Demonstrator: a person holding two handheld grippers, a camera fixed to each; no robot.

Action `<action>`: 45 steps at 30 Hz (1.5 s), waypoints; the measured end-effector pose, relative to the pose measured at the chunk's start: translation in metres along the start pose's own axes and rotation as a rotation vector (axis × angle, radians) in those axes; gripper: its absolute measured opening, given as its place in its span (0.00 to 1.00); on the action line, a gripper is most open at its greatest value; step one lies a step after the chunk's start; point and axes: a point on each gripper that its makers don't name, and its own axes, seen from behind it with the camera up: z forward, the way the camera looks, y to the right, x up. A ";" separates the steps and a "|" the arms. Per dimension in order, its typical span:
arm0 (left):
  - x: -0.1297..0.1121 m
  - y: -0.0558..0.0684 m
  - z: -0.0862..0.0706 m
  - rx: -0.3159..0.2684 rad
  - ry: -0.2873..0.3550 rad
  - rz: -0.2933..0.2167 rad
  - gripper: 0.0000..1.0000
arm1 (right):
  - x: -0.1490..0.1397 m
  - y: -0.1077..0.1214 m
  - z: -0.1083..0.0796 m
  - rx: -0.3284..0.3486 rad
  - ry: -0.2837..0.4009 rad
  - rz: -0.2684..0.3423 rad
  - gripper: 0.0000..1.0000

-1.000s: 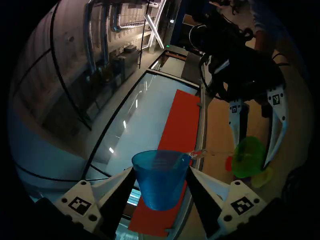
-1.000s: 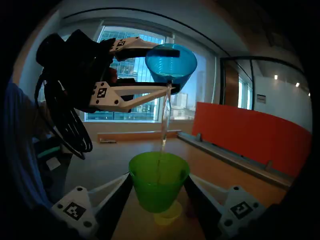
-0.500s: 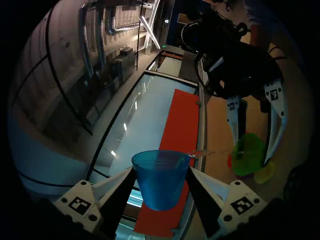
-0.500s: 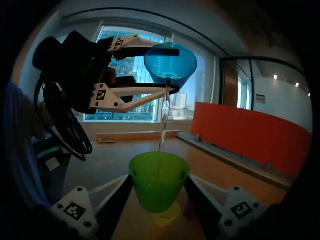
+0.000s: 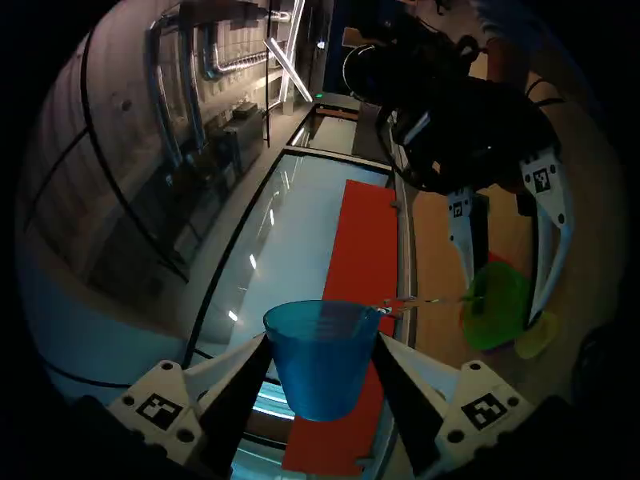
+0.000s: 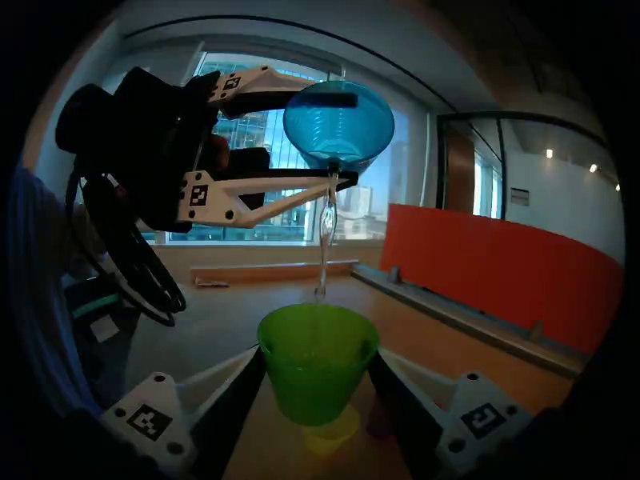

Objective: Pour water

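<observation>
Two cups, each clamped in jaws: blue cup [image 6: 339,128], upper centre, mid-pour into green cup [image 6: 318,360]; next, probably tip further.

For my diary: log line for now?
left tool: tilts blue plastic cup | water stream: into green plastic cup | right tool: holds it

blue cup [image 5: 322,372]: translucent plastic, seen as smooth and glossy.
green cup [image 6: 318,376]: translucent plastic, smooth, a soft sheen is shown.
left hand-held gripper [image 5: 322,346]: fingers [image 5: 218,365] are seen as matt white plastic, with black inner faces.
tabletop [image 6: 436,336]: wood-look, smooth.
orange panel [image 6: 512,264]: matt.
</observation>
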 end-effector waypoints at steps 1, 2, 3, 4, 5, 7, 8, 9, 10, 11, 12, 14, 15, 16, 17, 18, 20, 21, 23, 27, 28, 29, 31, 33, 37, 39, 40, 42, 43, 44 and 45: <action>0.000 0.000 0.000 0.000 0.000 0.007 0.84 | 0.000 0.000 0.000 0.000 0.000 0.001 0.89; 0.000 0.000 0.000 0.000 0.000 0.014 0.84 | -0.001 0.000 0.000 -0.001 0.000 0.001 0.89; 0.000 0.000 0.000 0.000 0.000 0.021 0.84 | -0.001 0.001 0.000 -0.001 0.000 0.002 0.89; 0.000 0.000 0.000 0.000 0.000 0.027 0.85 | -0.001 0.001 0.000 -0.002 -0.001 0.002 0.89; 0.000 0.000 0.001 0.000 0.001 0.035 0.84 | -0.001 0.001 0.000 -0.002 -0.001 0.002 0.89; 0.001 0.001 0.002 0.000 0.002 0.046 0.84 | -0.001 0.001 0.000 -0.003 -0.002 0.002 0.89; 0.001 0.002 0.002 0.000 0.003 0.052 0.84 | -0.001 0.002 0.000 -0.004 -0.002 0.002 0.89; 0.001 0.002 0.002 0.001 0.004 0.056 0.84 | -0.002 0.002 0.000 -0.004 -0.002 0.002 0.89; 0.002 0.003 0.002 0.001 0.005 0.060 0.85 | -0.001 0.002 0.000 -0.005 -0.002 0.002 0.89; 0.002 0.003 0.003 0.002 0.005 0.065 0.85 | -0.001 0.002 0.000 -0.005 -0.002 0.003 0.89; 0.003 0.004 0.003 0.003 0.006 0.070 0.84 | -0.001 0.002 0.000 -0.005 -0.002 0.003 0.89; 0.003 0.004 0.003 0.004 0.007 0.081 0.84 | -0.001 0.001 0.001 -0.006 -0.001 0.003 0.89; 0.004 0.004 0.003 0.004 0.008 0.088 0.84 | 0.000 0.001 0.001 -0.006 -0.001 0.002 0.89; 0.004 0.004 0.003 0.005 0.009 0.095 0.84 | 0.000 0.001 0.001 -0.006 -0.001 0.002 0.89; 0.004 0.005 0.003 0.006 0.009 0.101 0.84 | 0.000 0.001 0.001 -0.006 0.000 0.001 0.89; 0.004 0.005 0.003 0.007 0.010 0.109 0.84 | 0.000 0.001 0.001 -0.006 0.000 0.000 0.89; 0.005 0.004 0.003 0.009 0.010 0.126 0.84 | 0.000 0.001 0.001 -0.006 0.000 0.000 0.89; 0.005 0.003 0.003 0.010 0.011 0.135 0.84 | 0.000 0.001 0.001 -0.006 0.000 0.000 0.89; 0.006 0.002 0.003 0.012 0.011 0.151 0.84 | 0.001 0.001 0.002 -0.006 0.001 0.000 0.89; 0.007 0.000 0.003 0.020 0.013 0.175 0.85 | 0.001 0.001 0.002 -0.007 0.001 0.001 0.89; 0.007 0.000 0.002 0.020 0.014 0.178 0.85 | 0.001 0.002 0.002 -0.008 0.001 0.001 0.89; 0.007 0.000 0.002 0.020 0.014 0.181 0.85 | 0.001 0.002 0.002 -0.009 0.001 0.000 0.89; 0.008 0.000 0.002 0.021 0.015 0.189 0.84 | 0.001 0.002 0.002 -0.009 0.002 0.001 0.89; 0.008 -0.001 0.002 0.022 0.015 0.198 0.84 | 0.001 0.002 0.002 -0.009 0.002 0.002 0.89; 0.009 0.000 0.002 0.021 0.012 0.217 0.85 | 0.001 0.002 0.002 -0.008 0.004 0.002 0.89; 0.009 0.001 0.001 0.022 0.010 0.226 0.85 | 0.001 0.002 0.001 -0.008 0.004 0.002 0.89; 0.009 0.003 0.001 0.022 0.010 0.227 0.84 | 0.001 0.002 0.001 -0.008 0.004 0.002 0.89; 0.009 0.006 0.001 0.021 0.009 0.230 0.85 | 0.001 0.003 0.001 -0.009 0.004 0.003 0.89; 0.009 0.007 0.001 0.021 0.009 0.230 0.85 | 0.001 0.003 0.001 -0.009 0.004 0.003 0.89; 0.009 0.008 0.001 0.021 0.009 0.231 0.85 | 0.001 0.003 0.001 -0.009 0.005 0.004 0.89; 0.009 0.009 0.000 0.021 0.008 0.232 0.85 | 0.001 0.003 0.001 -0.009 0.005 0.004 0.89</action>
